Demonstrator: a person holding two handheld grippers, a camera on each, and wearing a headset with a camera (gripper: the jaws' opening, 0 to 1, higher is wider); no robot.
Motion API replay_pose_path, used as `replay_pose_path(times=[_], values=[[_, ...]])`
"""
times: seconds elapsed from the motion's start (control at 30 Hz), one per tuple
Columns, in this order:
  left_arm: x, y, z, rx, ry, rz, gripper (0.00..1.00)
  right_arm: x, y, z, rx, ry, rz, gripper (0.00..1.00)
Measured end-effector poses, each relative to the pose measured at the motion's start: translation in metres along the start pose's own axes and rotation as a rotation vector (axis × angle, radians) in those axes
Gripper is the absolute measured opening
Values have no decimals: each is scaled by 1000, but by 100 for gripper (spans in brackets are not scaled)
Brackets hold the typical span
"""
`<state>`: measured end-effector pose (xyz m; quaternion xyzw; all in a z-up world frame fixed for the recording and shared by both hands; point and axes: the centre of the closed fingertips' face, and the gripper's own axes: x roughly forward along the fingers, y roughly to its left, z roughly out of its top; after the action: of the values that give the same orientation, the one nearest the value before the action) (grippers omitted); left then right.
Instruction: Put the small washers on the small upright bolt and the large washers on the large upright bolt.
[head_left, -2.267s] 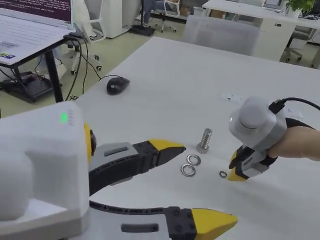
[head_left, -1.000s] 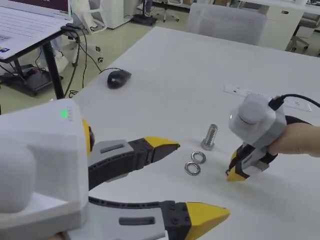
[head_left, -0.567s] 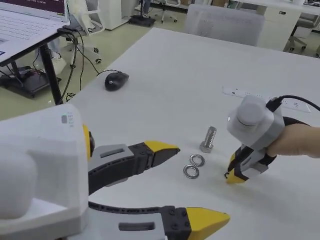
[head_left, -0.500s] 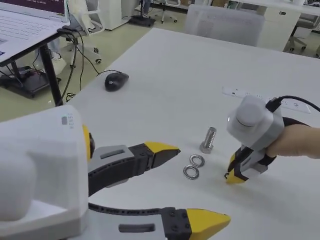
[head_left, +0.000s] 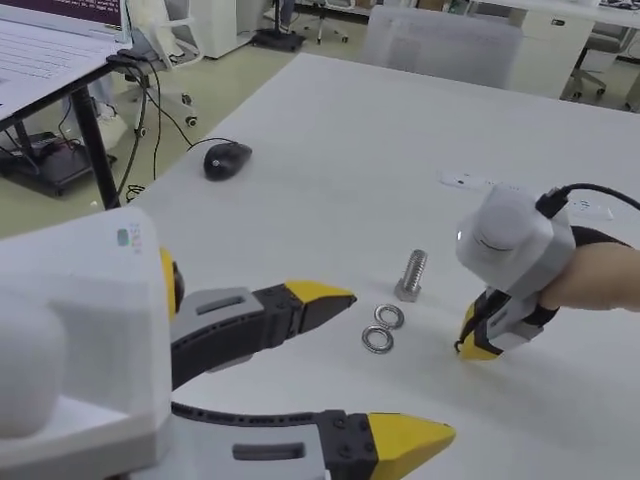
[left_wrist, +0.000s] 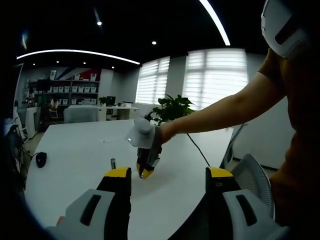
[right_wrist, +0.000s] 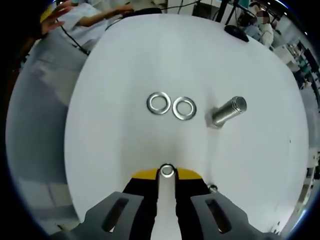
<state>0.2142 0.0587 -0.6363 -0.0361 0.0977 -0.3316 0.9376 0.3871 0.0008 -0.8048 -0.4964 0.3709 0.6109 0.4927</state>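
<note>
1. R gripper (right_wrist: 167, 175): jaws narrow, nipping a small washer (right_wrist: 167, 171) at the very tips, low over the tabletop (head_left: 330, 120), well in from its left edge. The hold looks slight. Risk: washer flips out or drops if the squeeze eases or the tips scrape the top.
2. Large bolt (right_wrist: 227, 111) stands upright just beyond. Two large washers (right_wrist: 184, 108) lie flat beside it, side by side, close together. Risk: small washer goes onto this bolt, i.e. wrong post; a careless swing could also tip the bolt or scatter the pair.
3. Tiny round item (right_wrist: 213, 188) by the R jaw is too small to tell; poss. the small bolt, unconfirmed. Risk: target misjudged.
4. L gripper (head_left: 370, 370): jaws wide, empty, on the near-edge side of the washers. Risk: clash w/ R gripper if both close in.
</note>
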Motion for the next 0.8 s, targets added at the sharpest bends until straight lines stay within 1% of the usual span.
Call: replay_pose_path(times=[0.17, 0.23, 0.3, 0.47, 0.63, 0.73, 0.8], values=[[6, -5, 2, 5, -6, -15, 59, -24, -4, -22, 17, 10, -39, 12], [8, -7, 1, 7, -2, -22, 59, -32, -9, -29, 28, 15, -57, 12], [11, -11, 0, 11, 2, -33, 59, -37, -12, -32, 35, 15, -73, 12], [12, -16, 0, 14, 6, -41, 59, -49, -24, -30, 53, -3, -115, 12], [11, -17, 1, 19, 8, -36, 59, -58, -41, -27, 54, -10, -162, 12], [10, -17, 2, 15, 5, -29, 59, -59, -48, -23, 53, -12, -175, 12], [10, -17, 1, 15, 9, -27, 59, -58, -51, -20, 46, -8, -175, 12]])
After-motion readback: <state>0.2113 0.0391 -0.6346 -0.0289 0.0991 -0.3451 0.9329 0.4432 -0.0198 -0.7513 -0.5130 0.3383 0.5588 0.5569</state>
